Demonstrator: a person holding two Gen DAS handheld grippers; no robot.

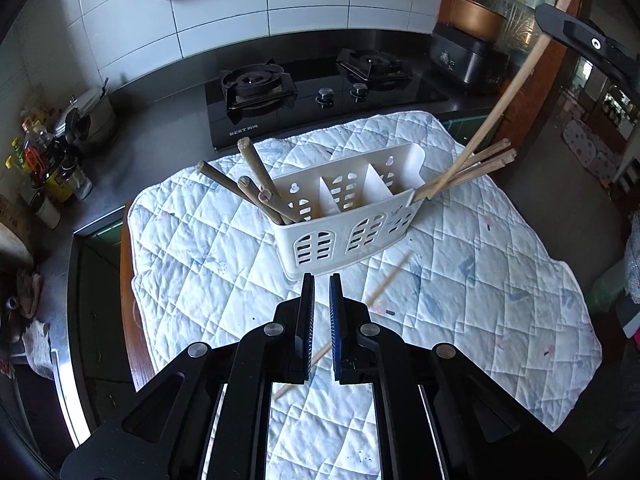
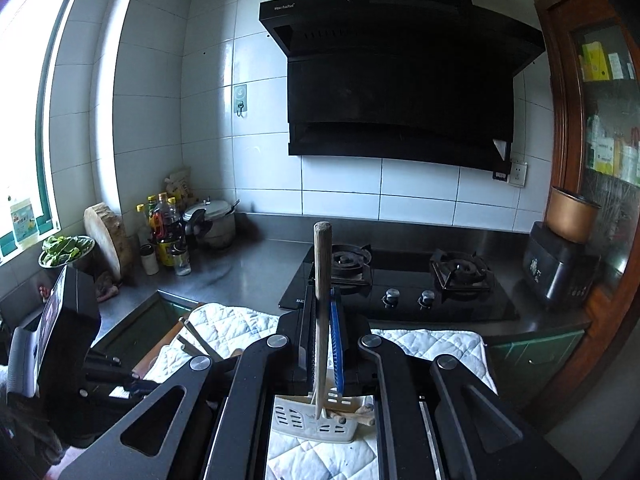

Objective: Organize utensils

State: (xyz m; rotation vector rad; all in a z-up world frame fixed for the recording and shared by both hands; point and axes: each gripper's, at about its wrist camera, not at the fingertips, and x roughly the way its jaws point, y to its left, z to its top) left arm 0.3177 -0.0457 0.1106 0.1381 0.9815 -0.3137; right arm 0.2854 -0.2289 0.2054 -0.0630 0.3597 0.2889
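1. The left wrist view looks down on a white slotted utensil caddy (image 1: 352, 216) standing on a quilted white cloth (image 1: 208, 248) spread over a table beside the counter.
2. In that view the caddy's left end compartment holds a bunch of dark wooden chopsticks (image 1: 256, 184) leaning out to the left; its two middle compartments look bare.
3. At the right end, several more chopsticks (image 1: 476, 164) lean out to the right, and one long pale chopstick (image 1: 516, 80) rises steeply from that end toward the upper right.
4. The right gripper (image 1: 592, 42) shows there only as a black finger at the top right, crossing the pale chopstick's upper part.
5. The left gripper (image 1: 322, 292) has its jaws drawn nearly together with nothing between the pads; it hovers just in front of the caddy.
6. Only the left wrist view shows a single thin chopstick (image 1: 384, 284) lying loose on the cloth, running diagonally beneath that gripper.
7. The right wrist view shows what the other cannot: the right gripper (image 2: 322, 296) is clamped on the pale chopstick (image 2: 322, 264), which stands almost upright, its lower tip reaching the caddy (image 2: 316, 420) seen below through the frame.
8. That view also takes in the black range hood (image 2: 400, 92), the gas hob (image 2: 400, 280), bottles (image 2: 166, 232) in the counter corner, and the left gripper's body (image 2: 68, 320) at the left edge.
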